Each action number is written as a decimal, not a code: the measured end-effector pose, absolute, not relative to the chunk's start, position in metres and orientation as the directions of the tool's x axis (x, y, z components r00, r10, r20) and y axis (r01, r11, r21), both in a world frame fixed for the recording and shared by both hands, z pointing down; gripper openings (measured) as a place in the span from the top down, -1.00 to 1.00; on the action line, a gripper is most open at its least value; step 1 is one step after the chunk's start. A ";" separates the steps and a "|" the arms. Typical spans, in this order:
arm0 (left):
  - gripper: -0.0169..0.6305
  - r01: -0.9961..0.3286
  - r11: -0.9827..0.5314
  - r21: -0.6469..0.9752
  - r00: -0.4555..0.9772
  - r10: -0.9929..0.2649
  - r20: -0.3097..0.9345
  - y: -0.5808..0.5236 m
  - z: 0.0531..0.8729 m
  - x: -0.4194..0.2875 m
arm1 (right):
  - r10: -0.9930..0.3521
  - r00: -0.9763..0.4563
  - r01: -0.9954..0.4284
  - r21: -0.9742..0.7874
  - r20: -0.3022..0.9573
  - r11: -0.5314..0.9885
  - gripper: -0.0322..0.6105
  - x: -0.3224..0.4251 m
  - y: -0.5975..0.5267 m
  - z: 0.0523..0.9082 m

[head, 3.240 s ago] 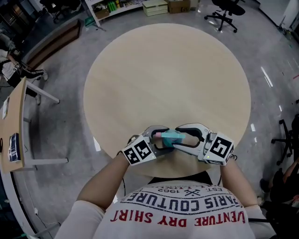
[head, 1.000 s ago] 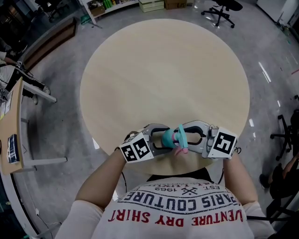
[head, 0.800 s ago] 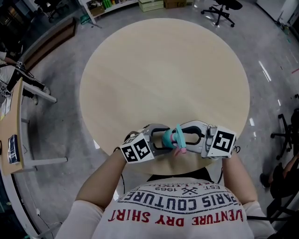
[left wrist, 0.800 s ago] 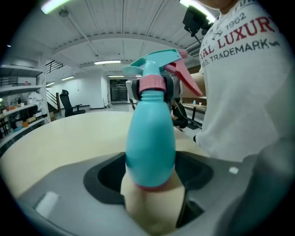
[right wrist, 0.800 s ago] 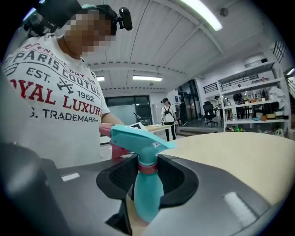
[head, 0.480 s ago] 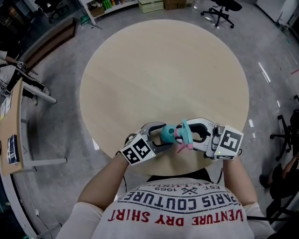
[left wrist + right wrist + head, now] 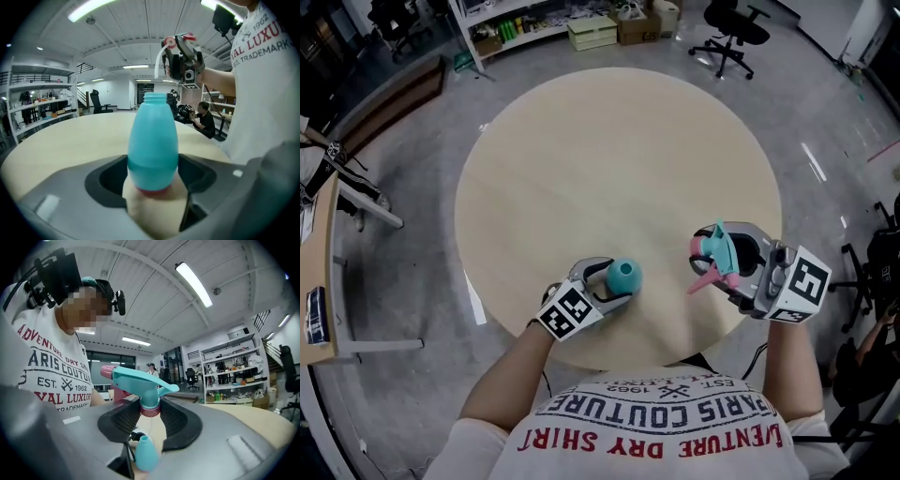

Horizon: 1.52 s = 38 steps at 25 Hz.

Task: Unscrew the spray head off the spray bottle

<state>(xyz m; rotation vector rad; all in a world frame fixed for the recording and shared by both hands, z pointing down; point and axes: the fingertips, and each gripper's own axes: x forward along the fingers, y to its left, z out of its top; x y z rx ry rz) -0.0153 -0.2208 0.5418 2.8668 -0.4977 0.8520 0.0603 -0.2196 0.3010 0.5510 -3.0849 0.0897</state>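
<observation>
Bottle [image 7: 623,276] near table [image 7: 619,141] edge — spray head [image 7: 718,251] well apart.

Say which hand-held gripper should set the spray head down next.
Right. The right hand-held gripper is shut on the detached spray head above the table; the left hand-held gripper only holds the open bottle.

Bright ceiling tubes [image 7: 194,284]; floor glare; fisheye-warped gripper views.
</observation>
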 end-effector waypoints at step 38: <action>-0.08 -0.383 -0.922 0.058 0.819 -0.309 0.484 -0.218 0.539 -0.014 | -0.560 -0.547 -0.771 -0.114 0.622 0.626 0.25 0.058 -0.316 0.537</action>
